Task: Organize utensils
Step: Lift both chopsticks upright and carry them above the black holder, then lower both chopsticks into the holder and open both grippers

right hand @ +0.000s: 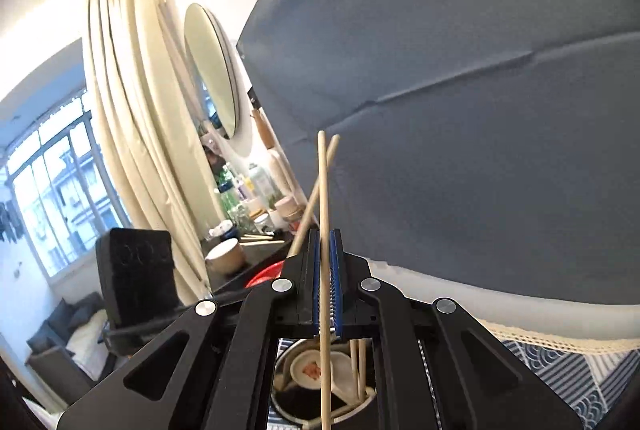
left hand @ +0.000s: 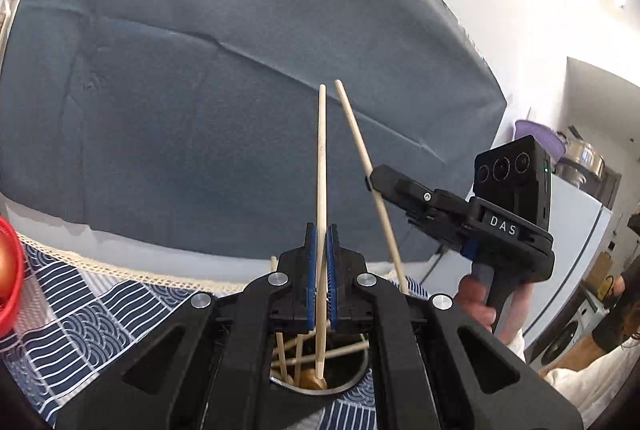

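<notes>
My left gripper (left hand: 322,230) is shut on a wooden chopstick (left hand: 321,166) that stands upright, its lower end in a round metal holder (left hand: 352,382) below the jaws. Several chopsticks and a wooden utensil lie in that holder. My right gripper (right hand: 327,235) is shut on a second chopstick (right hand: 324,190), also upright over the holder (right hand: 288,414), which holds white spoons and several chopsticks. In the left wrist view the right gripper (left hand: 374,180) grips its tilted chopstick (left hand: 358,138) just right of mine. The left chopstick (right hand: 314,198) leans behind mine in the right wrist view.
A blue patterned tablecloth with a lace edge (left hand: 80,310) covers the table. A grey backdrop (left hand: 240,70) hangs behind. A red bowl (left hand: 8,270) sits at the left edge. A shelf with bottles and a cup (right hand: 224,256) stands at the left of the right wrist view.
</notes>
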The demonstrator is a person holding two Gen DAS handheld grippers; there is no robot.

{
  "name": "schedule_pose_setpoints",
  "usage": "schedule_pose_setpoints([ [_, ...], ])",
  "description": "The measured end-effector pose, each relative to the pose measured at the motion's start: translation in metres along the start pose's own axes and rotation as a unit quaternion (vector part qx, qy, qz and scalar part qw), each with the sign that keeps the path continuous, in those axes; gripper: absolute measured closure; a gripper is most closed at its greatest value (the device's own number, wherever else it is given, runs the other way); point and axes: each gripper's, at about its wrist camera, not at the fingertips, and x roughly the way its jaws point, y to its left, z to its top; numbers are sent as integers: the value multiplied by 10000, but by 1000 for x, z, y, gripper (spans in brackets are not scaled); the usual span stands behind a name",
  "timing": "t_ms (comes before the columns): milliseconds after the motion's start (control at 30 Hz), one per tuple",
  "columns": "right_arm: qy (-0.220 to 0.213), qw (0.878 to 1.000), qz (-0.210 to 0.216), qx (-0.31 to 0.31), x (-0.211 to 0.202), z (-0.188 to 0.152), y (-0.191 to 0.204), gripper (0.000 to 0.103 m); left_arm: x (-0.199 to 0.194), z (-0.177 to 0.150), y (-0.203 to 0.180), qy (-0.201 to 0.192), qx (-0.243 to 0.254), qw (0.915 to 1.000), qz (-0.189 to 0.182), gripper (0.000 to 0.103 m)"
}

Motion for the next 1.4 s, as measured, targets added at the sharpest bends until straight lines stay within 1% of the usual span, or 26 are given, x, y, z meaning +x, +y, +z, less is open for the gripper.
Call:
schedule_pose_setpoints([
  [100,-134,9998,103,96,13,-2,-4,98,7,-7,8,-132,-92,9999,-48,98],
  [200,-391,9989,221,141,20,-8,-9,98,8,-15,11,-367,-143,9992,99,98],
  [233,-437,9989,149,93,23,-11,-9,98,7,-19,13,-443,-172,9988,133,98],
  [267,-468,9989,91,28,28,-15,-10,98,7,-22,14,-494,-150,9984,248,98],
  [300,-457,9989,107,17,32,-18,-12,98,7,-24,16,-496,-128,9982,306,98],
  [400,-357,9993,113,78,42,-29,-18,98,8,-32,21,-536,-219,9979,302,98],
  [467,-287,9995,93,84,43,-34,-20,98,7,-39,22,-583,-248,9972,405,98],
  [533,-223,9997,69,44,42,-36,-19,98,7,-41,25,-552,-327,9974,337,98],
  [567,-184,9998,25,-6,40,-37,-16,98,4,-43,24,-573,-357,9971,359,98],
  [700,-67,9999,-58,-123,32,-39,-8,98,0,-45,24,-513,-356,9976,298,98],
  [867,-16,9996,-217,-193,19,-47,-1,98,-9,-48,17,-470,-302,9975,436,98],
  [933,13,9994,-289,-205,19,-48,1,98,-13,-49,12,-446,-302,9978,397,98],
  [1033,44,9994,-311,-174,10,-49,4,98,-18,-50,3,-405,-202,9977,496,98],
  [1133,32,9986,-445,-274,0,-50,13,95,-23,-53,-6,-305,-79,9980,546,98],
  [1167,14,9984,-481,-295,-4,-50,15,95,-25,-54,-9,-282,-35,9972,685,98],
  [1267,31,9980,-545,-332,-13,-50,22,95,-28,-56,-13,-207,-73,9964,823,97],
  [1300,16,9978,-571,-351,-17,-50,24,94,-31,-57,-14,-200,-112,9961,856,94],
  [1333,16,9976,-578,-370,-21,-51,27,94,-33,-58,-15,-149,-150,9958,895,86],
  [1400,14,9970,-661,-412,-29,-52,32,94,-40,-60,-21,-147,-108,9948,1006,78],
])
